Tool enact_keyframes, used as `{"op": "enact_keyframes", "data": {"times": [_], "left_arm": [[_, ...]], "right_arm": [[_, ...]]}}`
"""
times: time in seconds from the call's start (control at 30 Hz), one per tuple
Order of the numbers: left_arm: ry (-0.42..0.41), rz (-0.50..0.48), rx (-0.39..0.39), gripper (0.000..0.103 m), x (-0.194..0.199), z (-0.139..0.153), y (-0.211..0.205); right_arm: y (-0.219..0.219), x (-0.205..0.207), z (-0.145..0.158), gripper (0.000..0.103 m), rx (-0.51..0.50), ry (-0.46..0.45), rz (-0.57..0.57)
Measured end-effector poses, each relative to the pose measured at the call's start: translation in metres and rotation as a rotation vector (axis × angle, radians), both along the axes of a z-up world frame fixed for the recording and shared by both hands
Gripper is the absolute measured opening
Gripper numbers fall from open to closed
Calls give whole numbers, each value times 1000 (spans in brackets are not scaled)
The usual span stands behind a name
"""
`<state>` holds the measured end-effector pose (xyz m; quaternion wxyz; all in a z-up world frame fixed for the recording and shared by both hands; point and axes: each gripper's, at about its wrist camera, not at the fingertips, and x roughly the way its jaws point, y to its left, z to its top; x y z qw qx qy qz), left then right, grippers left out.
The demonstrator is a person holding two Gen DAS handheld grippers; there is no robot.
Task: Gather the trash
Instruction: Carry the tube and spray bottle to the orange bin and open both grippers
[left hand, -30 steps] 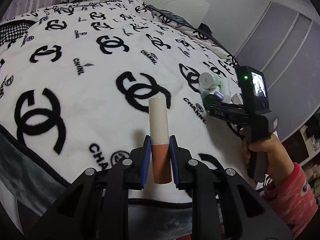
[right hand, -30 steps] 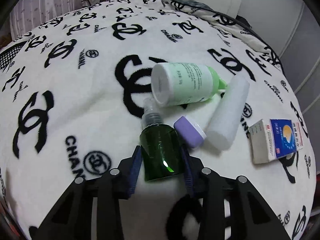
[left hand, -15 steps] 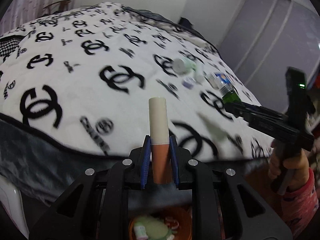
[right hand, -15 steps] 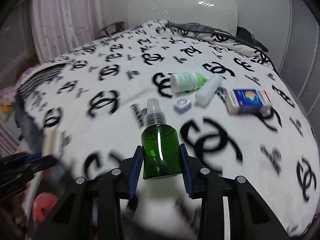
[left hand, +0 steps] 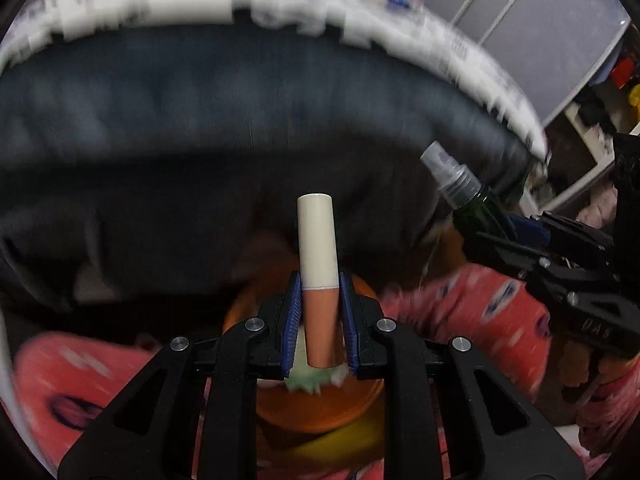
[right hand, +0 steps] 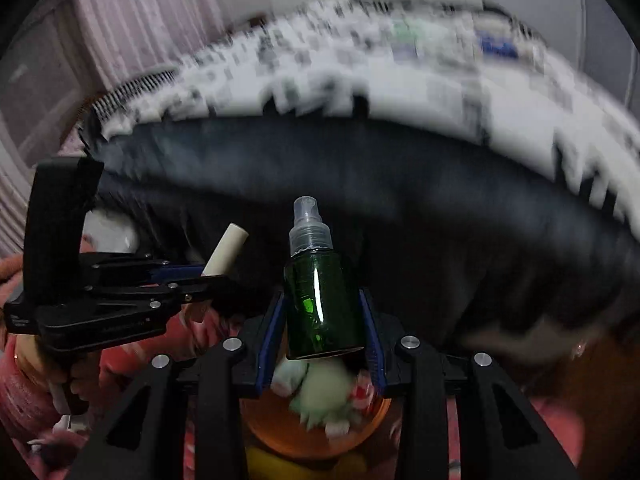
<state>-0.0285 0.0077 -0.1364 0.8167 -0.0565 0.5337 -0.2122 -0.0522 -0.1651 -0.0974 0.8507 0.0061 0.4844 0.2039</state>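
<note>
Left tongs (left hand: 319, 320): pinching a slim tube (left hand: 318, 264), cream cap above, tan-orange body below. The blue pads press on both sides of the tan part; the cap stands clear beyond the fingertips.

Right tongs (right hand: 326, 330): pinching a green spray bottle (right hand: 322, 308) by its body, the clear nozzle pointing away from the tongs and past the tips.

Orange bin (right hand: 280, 430): round, directly beneath both sets of tongs, holding pale green and white scraps with red flecks. Tube and bottle both hang above its opening, neither touching it.

Bed (right hand: 440, 92): white blanket with black print, heavily blurred, arching across the top of both views; its dark side panel (left hand: 240, 120) fills the middle ground behind the held items.

Clothing (left hand: 460, 312): red patterned fabric on the person, either side of the bin.
</note>
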Motion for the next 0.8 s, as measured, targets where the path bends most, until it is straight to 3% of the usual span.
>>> {"op": "enact_keyframes", "data": {"times": [0.13, 0.27, 0.5, 0.67, 0.7, 0.77, 0.8], "left_arm": [[120, -13, 45, 19, 0, -56, -8], [256, -17, 91, 19, 7, -111, -16], [426, -40, 187, 19, 13, -174, -36], [506, -20, 234, 22, 11, -196, -38], [521, -8, 227, 26, 13, -199, -35], [539, 28, 200, 51, 17, -200, -28], [535, 38, 192, 52, 17, -200, -27]], "right_arm": [[1, -4, -80, 36, -23, 196, -60], [3, 1, -138, 36, -22, 354, -98], [5, 11, -188, 37, -42, 543, -140], [5, 18, -216, 38, -50, 668, -178], [2, 20, -218, 43, -55, 677, -186], [-1, 21, -217, 76, -71, 670, -199], [-2, 21, -214, 77, -75, 648, -205]]}}
